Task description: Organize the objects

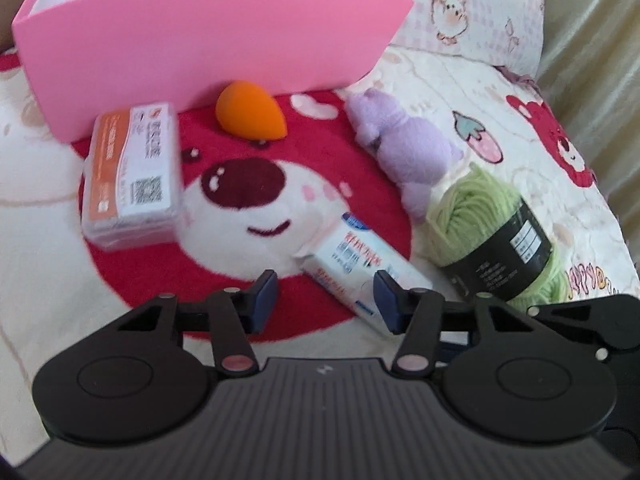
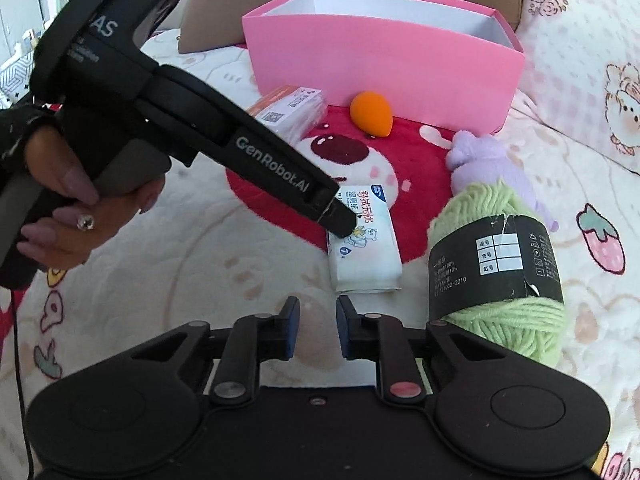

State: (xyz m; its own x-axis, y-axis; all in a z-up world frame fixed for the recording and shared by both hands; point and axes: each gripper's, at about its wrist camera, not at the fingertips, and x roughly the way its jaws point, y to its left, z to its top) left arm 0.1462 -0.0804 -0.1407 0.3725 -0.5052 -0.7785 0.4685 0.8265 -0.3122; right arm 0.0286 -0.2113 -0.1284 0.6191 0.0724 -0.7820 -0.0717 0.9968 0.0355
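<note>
Right gripper [image 2: 318, 328] closed, empty, left gripper [image 1: 326, 300] part-open over white wipes pack [image 1: 360, 276]

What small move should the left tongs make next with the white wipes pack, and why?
Probably close the left tongs on the wipes pack. The pack lies between their pads: one pad is at the pack, the other a little apart, so nothing seems gripped yet. The open pink box stands behind, ready to receive it.
</note>
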